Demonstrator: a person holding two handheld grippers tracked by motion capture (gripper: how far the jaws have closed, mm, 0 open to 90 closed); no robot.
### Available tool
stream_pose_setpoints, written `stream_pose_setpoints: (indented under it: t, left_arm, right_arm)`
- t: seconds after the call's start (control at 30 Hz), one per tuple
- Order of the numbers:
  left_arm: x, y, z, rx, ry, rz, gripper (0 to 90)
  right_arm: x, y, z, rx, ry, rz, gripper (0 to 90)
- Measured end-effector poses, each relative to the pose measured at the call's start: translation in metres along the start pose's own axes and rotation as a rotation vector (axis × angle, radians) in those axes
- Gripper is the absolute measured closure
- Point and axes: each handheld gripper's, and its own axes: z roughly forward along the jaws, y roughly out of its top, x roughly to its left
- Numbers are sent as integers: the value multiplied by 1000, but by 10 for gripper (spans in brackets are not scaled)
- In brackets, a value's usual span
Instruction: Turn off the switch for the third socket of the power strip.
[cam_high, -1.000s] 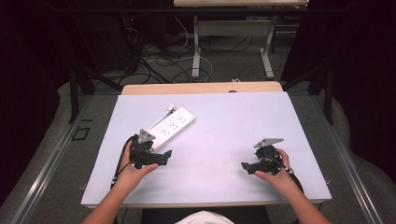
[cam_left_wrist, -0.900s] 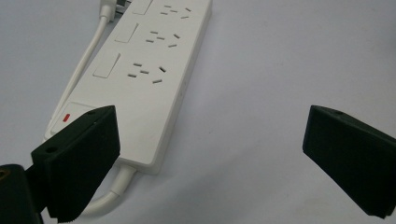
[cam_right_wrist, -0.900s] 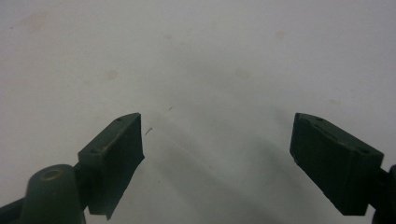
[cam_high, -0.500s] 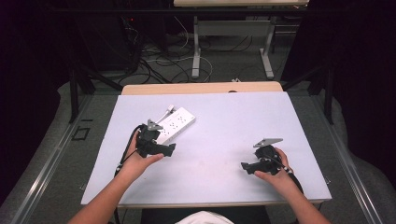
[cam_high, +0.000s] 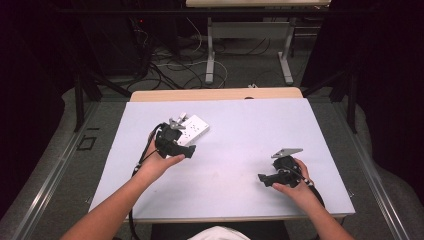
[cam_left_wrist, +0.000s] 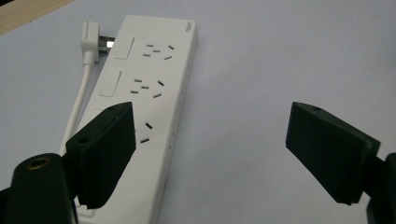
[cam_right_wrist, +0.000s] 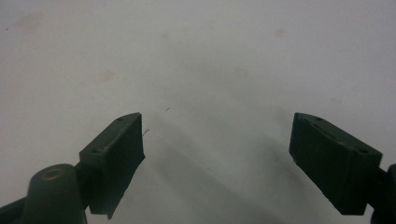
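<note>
Clearly the coming move turns on how the white rectangular plastic power strip (cam_high: 192, 128) lies against the left gripper (cam_high: 186, 150). In the high view the strip sits on the pale lilac bench (cam_high: 240, 125) at about twelve to one o'clock from that gripper, just beyond its tips, with its long axis running from seven toward one o'clock. The left hand (cam_high: 155, 165) is by far the nearer; the right gripper (cam_high: 264, 180) rests well apart, toward four o'clock from the strip.

In the left gripper view the power strip (cam_left_wrist: 149, 93) runs from the lower left up toward twelve o'clock, so its length goes roughly along the gripper's reach rather than across it. Its near end passes under the left-hand pad (cam_left_wrist: 105, 154), while the right-hand pad (cam_left_wrist: 327, 154) stands over bare bench. The jaws have just been closing a little, yet they stand wide apart and released, with nothing pressed between them. A white flat plug with its cord (cam_left_wrist: 88, 42) sits against the strip's far end at eleven o'clock.

I judge the gripper must shift toward nine o'clock to straddle the strip's width.

The right gripper (cam_right_wrist: 217, 154), by its own view, has both pads apart over bare bench, grasping nothing.
</note>
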Motion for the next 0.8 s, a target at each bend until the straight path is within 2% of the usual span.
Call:
stream_pose_setpoints:
  t: [0.23,0.4,0.63,0.8]
  left_arm:
    - [-1,12,3,11,-11,11,162]
    - [0,18,7,21,6,23,169]
    - [1,25,9,64,9,20,213]
    - [3,33,10,69,14,8,240]
  right_arm:
    - [0,0,1,0,3,-4,170]
    - [-1,-1,1,-2,5,-7,170]
    - [-1,-1,1,-4,6,-11,170]
    - [-1,-1,2,-2,8,-9,170]
